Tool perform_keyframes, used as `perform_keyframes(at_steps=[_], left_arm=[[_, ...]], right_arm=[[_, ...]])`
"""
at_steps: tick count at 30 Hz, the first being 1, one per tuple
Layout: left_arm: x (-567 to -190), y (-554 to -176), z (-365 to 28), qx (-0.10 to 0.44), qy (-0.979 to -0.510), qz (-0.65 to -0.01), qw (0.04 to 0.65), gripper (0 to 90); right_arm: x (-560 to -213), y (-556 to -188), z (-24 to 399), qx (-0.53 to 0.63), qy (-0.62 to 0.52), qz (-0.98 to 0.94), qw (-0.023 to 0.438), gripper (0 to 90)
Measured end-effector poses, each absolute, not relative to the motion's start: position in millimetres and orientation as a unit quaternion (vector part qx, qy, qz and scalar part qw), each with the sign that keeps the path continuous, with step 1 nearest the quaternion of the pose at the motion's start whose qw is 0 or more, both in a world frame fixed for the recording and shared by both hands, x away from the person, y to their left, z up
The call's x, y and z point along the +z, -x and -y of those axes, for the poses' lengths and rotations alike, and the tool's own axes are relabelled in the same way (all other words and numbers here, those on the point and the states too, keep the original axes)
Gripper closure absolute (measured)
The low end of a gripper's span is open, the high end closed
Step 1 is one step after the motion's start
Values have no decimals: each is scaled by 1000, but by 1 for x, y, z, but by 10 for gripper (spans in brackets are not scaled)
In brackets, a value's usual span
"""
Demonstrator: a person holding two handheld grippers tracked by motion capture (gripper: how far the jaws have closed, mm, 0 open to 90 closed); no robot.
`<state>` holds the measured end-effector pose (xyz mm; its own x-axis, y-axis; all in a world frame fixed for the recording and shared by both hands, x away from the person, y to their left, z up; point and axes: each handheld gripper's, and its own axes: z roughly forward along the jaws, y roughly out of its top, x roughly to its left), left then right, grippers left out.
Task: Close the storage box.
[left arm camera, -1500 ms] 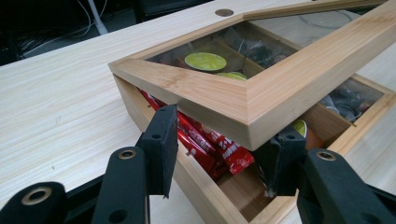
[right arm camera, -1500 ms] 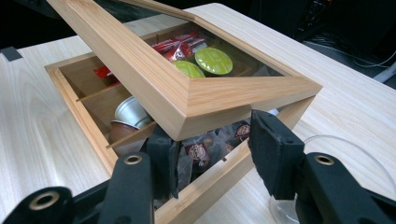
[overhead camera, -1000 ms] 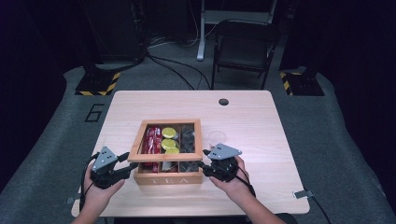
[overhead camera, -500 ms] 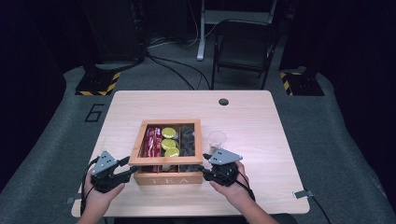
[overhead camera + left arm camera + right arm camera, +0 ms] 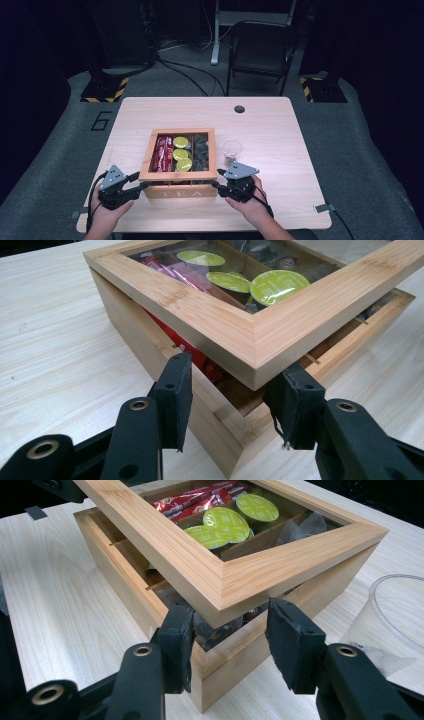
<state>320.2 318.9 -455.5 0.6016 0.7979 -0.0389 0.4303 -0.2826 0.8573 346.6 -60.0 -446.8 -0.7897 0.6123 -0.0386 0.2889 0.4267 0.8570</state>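
Observation:
A wooden tea box (image 5: 180,192) stands near the table's front edge. Its glass-windowed lid (image 5: 177,175) is tilted up at the front, leaving a gap over the box body (image 5: 165,360). Through the glass I see red packets (image 5: 163,152), green-topped capsules (image 5: 182,154) and dark items (image 5: 201,150). My left gripper (image 5: 145,185) grips the lid's front left corner (image 5: 250,355), a pad on each side (image 5: 232,390). My right gripper (image 5: 216,184) clamps the front right corner (image 5: 225,590) the same way (image 5: 232,625).
A clear plastic cup (image 5: 232,150) stands just right of the box, close to my right gripper (image 5: 395,615). The light wooden table (image 5: 280,130) has a dark round hole (image 5: 239,108) at the back. A folding chair (image 5: 262,50) stands behind it.
Both grippers sit slightly nearer the table's front edge than a second ago. The box stands where it was.

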Motion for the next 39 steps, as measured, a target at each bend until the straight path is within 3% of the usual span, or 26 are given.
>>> perform_keyframes(at_steps=[25,32,39], left_arm=[[-460,-320,-317,173,-798,-390,426,503],[-465,-323,-315,150,-801,-401,419,379],[-461,-323,-319,147,-793,-406,429,351]], right_arm=[[-455,-348,59,432,-274,-847,143,529],[-457,-351,59,419,-265,-858,130,495],[-452,-354,66,441,-271,-845,130,438]])
